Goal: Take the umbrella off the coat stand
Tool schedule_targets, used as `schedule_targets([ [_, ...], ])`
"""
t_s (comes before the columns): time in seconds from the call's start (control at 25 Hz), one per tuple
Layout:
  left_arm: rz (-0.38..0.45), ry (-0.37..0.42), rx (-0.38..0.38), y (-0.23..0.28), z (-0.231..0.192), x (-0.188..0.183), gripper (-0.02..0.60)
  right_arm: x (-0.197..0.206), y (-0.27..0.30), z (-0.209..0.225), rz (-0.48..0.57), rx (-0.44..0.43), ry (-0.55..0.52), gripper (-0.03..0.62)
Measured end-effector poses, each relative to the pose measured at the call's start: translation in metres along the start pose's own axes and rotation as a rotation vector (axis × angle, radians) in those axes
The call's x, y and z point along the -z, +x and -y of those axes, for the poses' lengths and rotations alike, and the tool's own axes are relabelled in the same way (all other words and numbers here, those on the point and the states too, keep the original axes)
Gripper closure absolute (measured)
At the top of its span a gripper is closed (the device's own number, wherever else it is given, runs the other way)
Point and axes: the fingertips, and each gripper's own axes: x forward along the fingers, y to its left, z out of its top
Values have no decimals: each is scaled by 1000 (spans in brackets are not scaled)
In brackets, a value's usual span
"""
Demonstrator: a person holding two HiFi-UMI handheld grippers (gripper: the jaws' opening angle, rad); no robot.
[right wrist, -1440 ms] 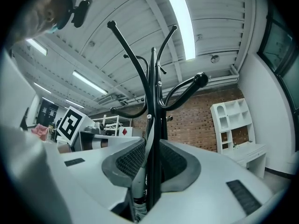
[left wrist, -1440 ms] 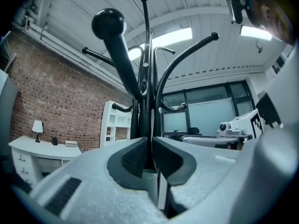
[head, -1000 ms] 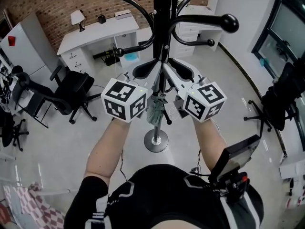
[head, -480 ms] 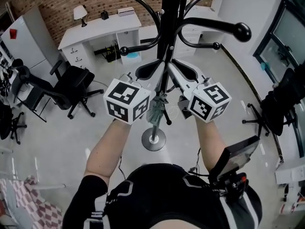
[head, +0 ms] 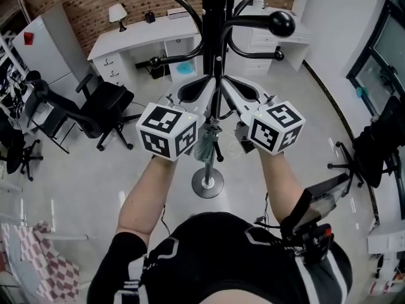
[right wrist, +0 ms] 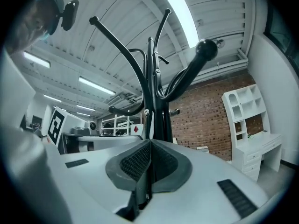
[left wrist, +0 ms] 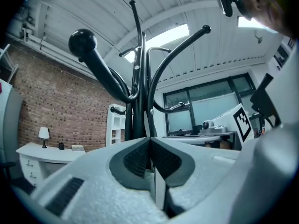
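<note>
Umbrella (head: 205, 147) in head view only

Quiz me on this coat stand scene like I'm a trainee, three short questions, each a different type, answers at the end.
1. True or false: the left gripper and the right gripper both have their jaws together.
2. In the head view, where is the folded umbrella?
A. Between the two grippers, by the pole of the coat stand
B. On top of a desk
C. Flat on the floor
3. Fill in: the wall behind the white desk is made of ____.

Key: 1 true; 2 A; 3 brick.
</note>
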Motion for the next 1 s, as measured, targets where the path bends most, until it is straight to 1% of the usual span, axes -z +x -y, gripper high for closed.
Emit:
schedule_targets([
  [0.08, 0, -8, -13, 0, -2, 0, 569, 0, 0, 0, 9, -2, 17, 582],
  [0.28, 4, -17, -63, 0, -11, 2, 569, 0, 5, -1, 10, -6, 4, 583],
  [0.44, 18, -18, -93, -1, -13, -2, 569, -3, 5, 1, 21, -7, 18, 583],
  [0.72, 58, -5, -132, -5, -9, -22, 569, -23, 2, -5, 61, -37, 2, 583],
  [1.0, 76, 8, -155, -5, -4, -36, 569, -39, 1, -5, 83, -56, -12, 583],
])
